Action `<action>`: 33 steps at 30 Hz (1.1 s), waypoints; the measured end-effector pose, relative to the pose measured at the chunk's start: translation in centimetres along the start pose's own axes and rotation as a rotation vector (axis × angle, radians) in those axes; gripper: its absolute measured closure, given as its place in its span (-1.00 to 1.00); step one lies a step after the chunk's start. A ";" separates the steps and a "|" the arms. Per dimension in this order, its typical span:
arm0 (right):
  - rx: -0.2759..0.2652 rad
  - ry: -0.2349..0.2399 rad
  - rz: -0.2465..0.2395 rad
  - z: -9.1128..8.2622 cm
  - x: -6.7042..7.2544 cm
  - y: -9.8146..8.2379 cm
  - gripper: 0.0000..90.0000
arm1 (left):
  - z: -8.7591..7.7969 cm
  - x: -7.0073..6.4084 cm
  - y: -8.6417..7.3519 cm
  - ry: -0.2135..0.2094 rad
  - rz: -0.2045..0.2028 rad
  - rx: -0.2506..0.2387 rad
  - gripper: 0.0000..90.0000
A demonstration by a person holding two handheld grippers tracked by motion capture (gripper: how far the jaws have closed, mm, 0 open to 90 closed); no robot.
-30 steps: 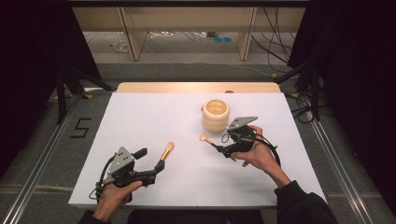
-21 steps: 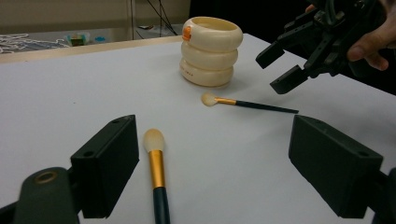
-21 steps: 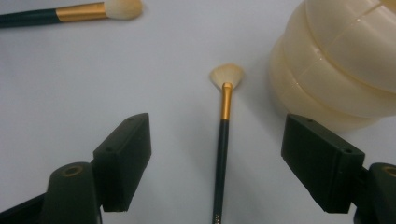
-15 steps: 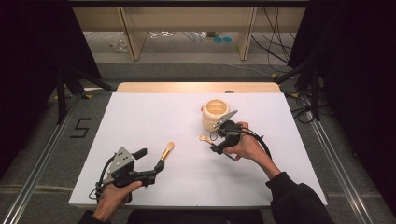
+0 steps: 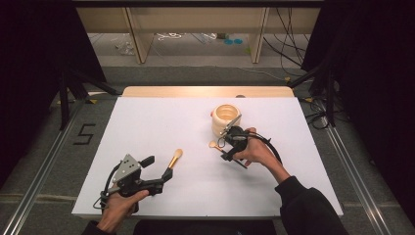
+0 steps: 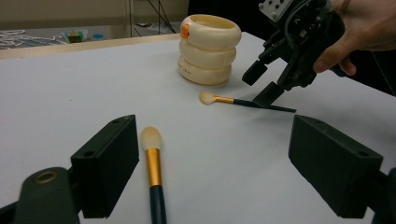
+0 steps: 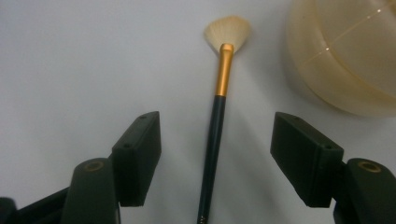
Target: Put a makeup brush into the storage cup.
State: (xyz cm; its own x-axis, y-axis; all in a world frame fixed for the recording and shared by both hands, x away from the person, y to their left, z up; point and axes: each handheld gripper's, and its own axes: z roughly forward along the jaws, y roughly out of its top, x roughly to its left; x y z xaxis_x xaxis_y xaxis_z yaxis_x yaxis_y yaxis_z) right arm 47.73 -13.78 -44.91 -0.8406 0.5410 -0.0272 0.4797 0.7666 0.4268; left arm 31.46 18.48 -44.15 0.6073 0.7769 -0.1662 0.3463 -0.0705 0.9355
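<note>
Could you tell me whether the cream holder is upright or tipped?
Upright: the cream holder stands on its base, open mouth up.

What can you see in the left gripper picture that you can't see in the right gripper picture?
The left gripper view alone has the round-tipped brush lying between the left gripper's open jaws, plus the person's hand lowering the right gripper. The right gripper view alone gives a close look straight down between that gripper's own jaws, still apart and closing around the handle. Both have the fan brush, the cream holder and the white table.
</note>
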 end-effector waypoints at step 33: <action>0.184 0.038 -0.045 1.7 -1.1 1.7 0.56 | -0.1 0.2 0.1 0.014 0.000 0.007 -0.65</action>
State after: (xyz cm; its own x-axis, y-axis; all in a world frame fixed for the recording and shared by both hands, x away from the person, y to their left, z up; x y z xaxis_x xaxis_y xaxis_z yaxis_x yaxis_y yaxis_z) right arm 49.94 -12.47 -45.68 -0.8696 0.4936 -0.0065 0.4761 0.8421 0.2535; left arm 31.49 18.68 -44.07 0.5968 0.7859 -0.1620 0.3518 -0.0748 0.9331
